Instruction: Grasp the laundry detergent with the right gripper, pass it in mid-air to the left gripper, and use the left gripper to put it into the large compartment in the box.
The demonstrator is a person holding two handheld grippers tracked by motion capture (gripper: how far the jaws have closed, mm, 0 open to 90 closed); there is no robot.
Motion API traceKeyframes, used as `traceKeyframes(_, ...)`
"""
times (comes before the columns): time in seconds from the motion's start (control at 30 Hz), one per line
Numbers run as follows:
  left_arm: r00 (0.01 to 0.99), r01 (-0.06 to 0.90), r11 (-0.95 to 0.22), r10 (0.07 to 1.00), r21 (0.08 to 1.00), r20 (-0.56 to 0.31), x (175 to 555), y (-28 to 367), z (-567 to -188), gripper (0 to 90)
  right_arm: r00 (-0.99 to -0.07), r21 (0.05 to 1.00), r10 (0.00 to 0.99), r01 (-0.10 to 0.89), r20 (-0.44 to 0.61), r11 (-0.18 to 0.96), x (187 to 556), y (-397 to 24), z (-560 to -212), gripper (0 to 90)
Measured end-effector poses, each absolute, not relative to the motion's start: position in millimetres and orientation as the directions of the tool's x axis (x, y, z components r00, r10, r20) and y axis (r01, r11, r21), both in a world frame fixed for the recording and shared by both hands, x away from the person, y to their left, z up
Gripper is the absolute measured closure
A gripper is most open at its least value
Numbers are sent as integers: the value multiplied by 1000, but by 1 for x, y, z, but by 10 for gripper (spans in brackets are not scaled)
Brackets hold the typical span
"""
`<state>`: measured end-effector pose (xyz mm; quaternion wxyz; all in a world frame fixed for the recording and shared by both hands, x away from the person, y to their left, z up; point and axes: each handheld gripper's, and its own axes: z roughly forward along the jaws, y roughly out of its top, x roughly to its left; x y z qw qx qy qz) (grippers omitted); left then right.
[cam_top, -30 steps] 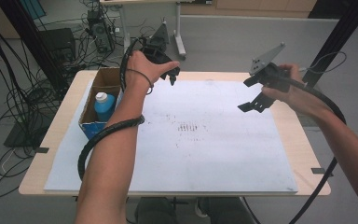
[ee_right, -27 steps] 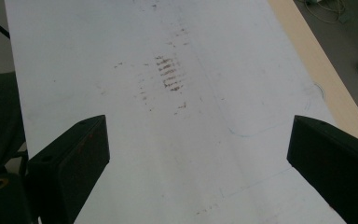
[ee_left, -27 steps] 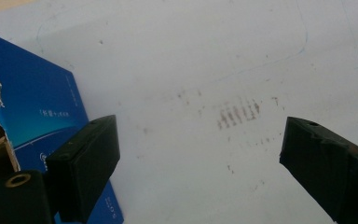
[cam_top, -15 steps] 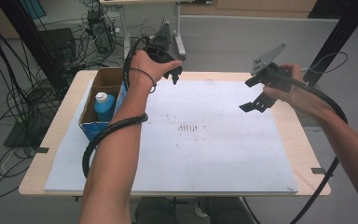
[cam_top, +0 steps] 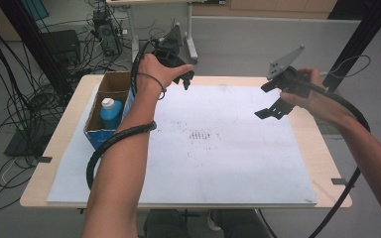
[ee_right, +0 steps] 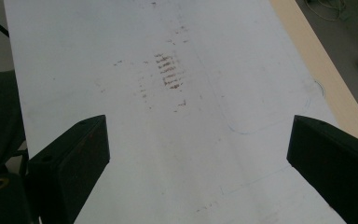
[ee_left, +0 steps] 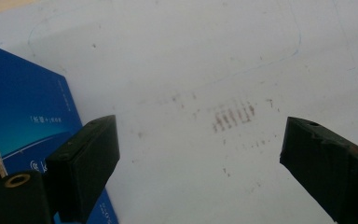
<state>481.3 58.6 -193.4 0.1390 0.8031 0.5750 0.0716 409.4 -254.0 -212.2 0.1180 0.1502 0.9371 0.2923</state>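
Hands hold two black two-jaw grippers above a light wooden table (cam_top: 322, 148) covered by a large white sheet (cam_top: 228, 163) marked with brownish smudges (cam_top: 201, 135). The left gripper (cam_top: 186, 79), held in the person's left hand (cam_top: 156, 74), hangs over the sheet's far left part, just beside an open cardboard box with a blue printed side (cam_top: 106, 134). In the left gripper view its jaws stand wide apart with nothing between them, the blue box side (ee_left: 32, 121) close by the nearer jaw and the smudges (ee_left: 233, 116) farther off. A blue plastic bottle with a white cap (cam_top: 110, 113) stands upright inside the box. The right gripper (cam_top: 273, 106), held in the right hand (cam_top: 310, 94) and topped by a grey three-cornered plate (cam_top: 285, 60), hangs over the sheet's far right part, well apart from the box. In the right gripper view its jaws are likewise spread wide and empty, over the sheet (ee_right: 121, 37) and its smudges (ee_right: 168, 70). Black cables (cam_top: 114, 144) trail from both grippers along the forearms.
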Motion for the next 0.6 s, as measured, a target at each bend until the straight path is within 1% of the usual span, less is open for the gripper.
traceKeyframes(0.6,322,903,-289,945,318,-55,479,62,-193,119,-929,578,346,213,-129,788,409,-253,-213,59)
